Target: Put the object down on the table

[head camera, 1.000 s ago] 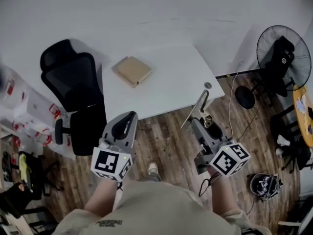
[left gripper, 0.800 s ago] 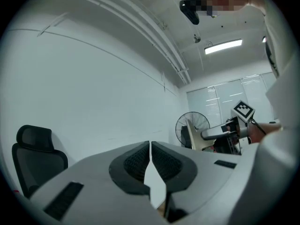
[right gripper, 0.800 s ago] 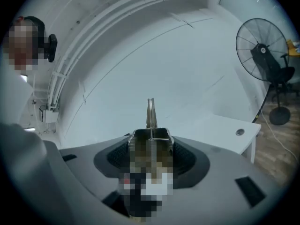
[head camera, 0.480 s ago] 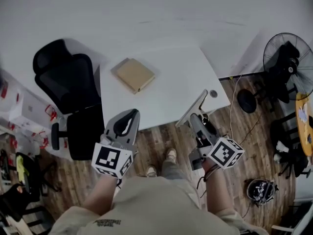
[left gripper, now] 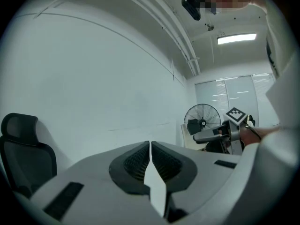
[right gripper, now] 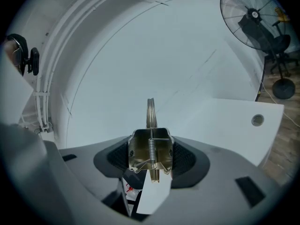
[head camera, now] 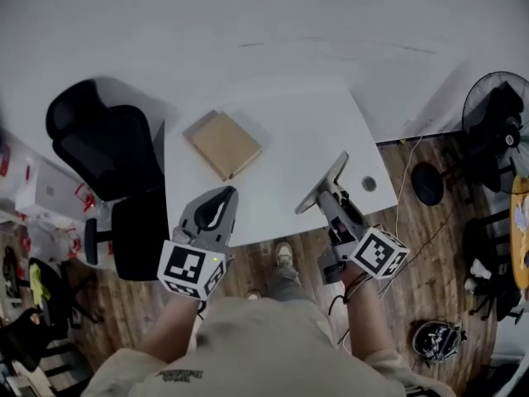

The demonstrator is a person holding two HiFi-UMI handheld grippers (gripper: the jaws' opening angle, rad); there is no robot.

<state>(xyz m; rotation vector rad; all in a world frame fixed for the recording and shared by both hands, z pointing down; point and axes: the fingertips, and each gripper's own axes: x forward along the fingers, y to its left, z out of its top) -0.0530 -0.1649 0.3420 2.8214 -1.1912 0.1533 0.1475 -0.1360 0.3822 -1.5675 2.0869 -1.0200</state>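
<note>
**Right tool** [right gripper: 151,150]: clenched on the metal object [right gripper: 150,110]. The pads press on both sides of the object's folded sheet-metal base, which carries a coil spring. A thin flat blade projects forward from this base, seen edge-on in the right gripper view. In the head view the right tool [head camera: 331,202] holds the metal object [head camera: 323,186] in the air over the front edge of the table [head camera: 289,122], towards the front right corner. The object does not rest on the table.

**Left tool** [left gripper: 150,150]: clenched, pads together, nothing between them. In the head view the left tool [head camera: 218,198] sits at the front edge of the table, left of the right tool and well apart from it.

**Table**: white. A flat brown box [head camera: 223,144] lies near the left edge. A round grommet hole [head camera: 369,184] sits by the front right corner.

**Surroundings**: a black office chair [head camera: 103,151] stands beside the left edge of the table, and a standing fan [head camera: 501,110] stands beyond the right edge.
</note>
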